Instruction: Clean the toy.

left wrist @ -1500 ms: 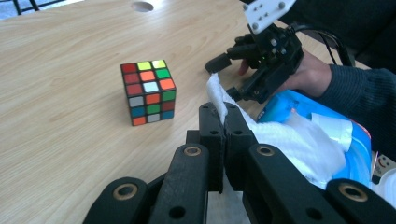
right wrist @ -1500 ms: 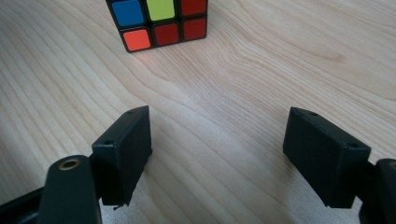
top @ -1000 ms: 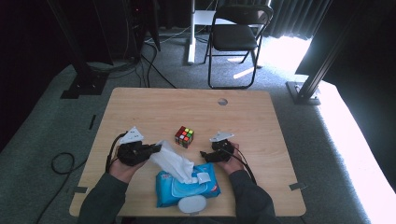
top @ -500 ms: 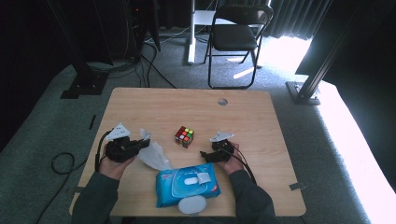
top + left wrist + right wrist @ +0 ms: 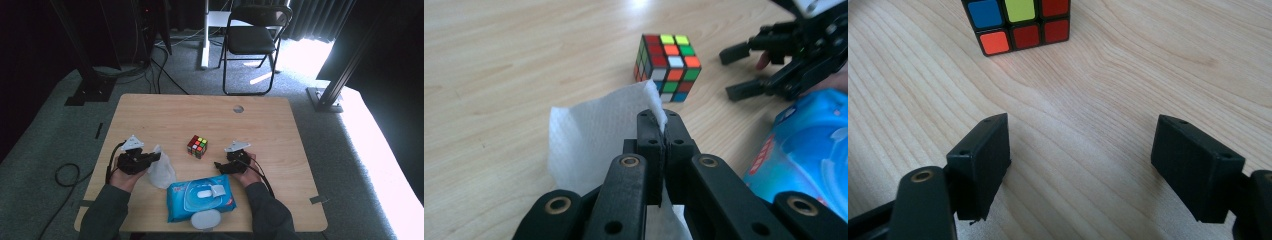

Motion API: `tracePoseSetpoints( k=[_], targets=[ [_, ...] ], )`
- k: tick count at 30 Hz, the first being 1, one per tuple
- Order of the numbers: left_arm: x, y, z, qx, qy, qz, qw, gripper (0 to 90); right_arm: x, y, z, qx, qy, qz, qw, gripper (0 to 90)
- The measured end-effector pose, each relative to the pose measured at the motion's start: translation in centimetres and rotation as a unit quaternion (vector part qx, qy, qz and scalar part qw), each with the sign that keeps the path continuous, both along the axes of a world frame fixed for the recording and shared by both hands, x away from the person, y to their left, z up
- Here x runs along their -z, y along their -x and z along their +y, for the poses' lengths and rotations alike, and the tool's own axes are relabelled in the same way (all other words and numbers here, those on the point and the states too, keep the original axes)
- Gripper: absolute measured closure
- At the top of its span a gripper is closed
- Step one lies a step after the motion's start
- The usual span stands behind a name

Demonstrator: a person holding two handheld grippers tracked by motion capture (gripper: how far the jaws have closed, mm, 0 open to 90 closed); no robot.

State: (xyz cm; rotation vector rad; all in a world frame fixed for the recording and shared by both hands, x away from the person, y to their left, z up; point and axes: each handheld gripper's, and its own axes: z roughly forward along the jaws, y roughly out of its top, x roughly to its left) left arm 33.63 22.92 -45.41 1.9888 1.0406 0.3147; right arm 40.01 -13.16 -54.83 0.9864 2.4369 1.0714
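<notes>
At a light wooden table (image 5: 165, 112), a person is working with a hand-held gripper in each hand. The left gripper (image 5: 152, 157) is clenching a white wet wipe (image 5: 161, 170) between its black jaws; in the left gripper view the jaws are pressing flat together on the top edge of the wipe (image 5: 599, 135), whose loose body is hanging down to the tabletop (image 5: 499, 75). The wipe is sitting at the near left of the table, just beside the upper left corner of a blue wet wipe pack (image 5: 200, 200), apart from it in the high view.

The right gripper (image 5: 218, 166) is resting released near the pack's upper right corner, its jaws standing wide apart over bare wood in the right gripper view (image 5: 1078, 150) and gripping nothing. A Rubik's cube (image 5: 197, 146) is lying between the two grippers, a little farther up the table; it is showing blue, yellow-green, red and orange stickers at the top of the right gripper view (image 5: 1018, 22). The pack's flap is lying open on its top face. A black folding chair (image 5: 255, 40) is standing beyond the table's far edge.
</notes>
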Motion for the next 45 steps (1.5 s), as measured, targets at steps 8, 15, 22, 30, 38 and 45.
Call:
tracePoseSetpoints(
  k=[8,15,22,30,38,45],
  targets=[
    [2.4,-0.7,-0.9,0.010,-0.029,0.020,0.9993,87.9,0.0,0.0,0.0,0.000,0.000,0.000,1.0000,23.3],
    [4.8,-1.3,-1.8,0.004,-0.064,0.034,0.9974,74.5,0.0,0.0,0.0,0.000,0.000,0.000,1.0000,23.3],
    [6.3,-1.9,-2.3,-0.014,-0.088,0.041,0.9952,51.2,0.0,0.0,0.0,0.001,-0.001,0.000,1.0000,23.3],
    [7.6,-2.2,-2.7,-0.038,-0.126,0.039,0.9905,37.7,0.0,0.0,0.0,0.000,0.000,0.000,1.0000,23.3],
    [8.0,-2.2,-3.0,-0.041,-0.130,0.034,0.9900,30.7,0.0,0.0,0.0,0.001,0.000,0.000,1.0000,23.3],
    [8.0,-2.1,-3.0,-0.037,-0.131,0.035,0.9901,28.1,0.0,0.0,0.0,0.000,0.000,0.000,1.0000,23.3]
  ],
)
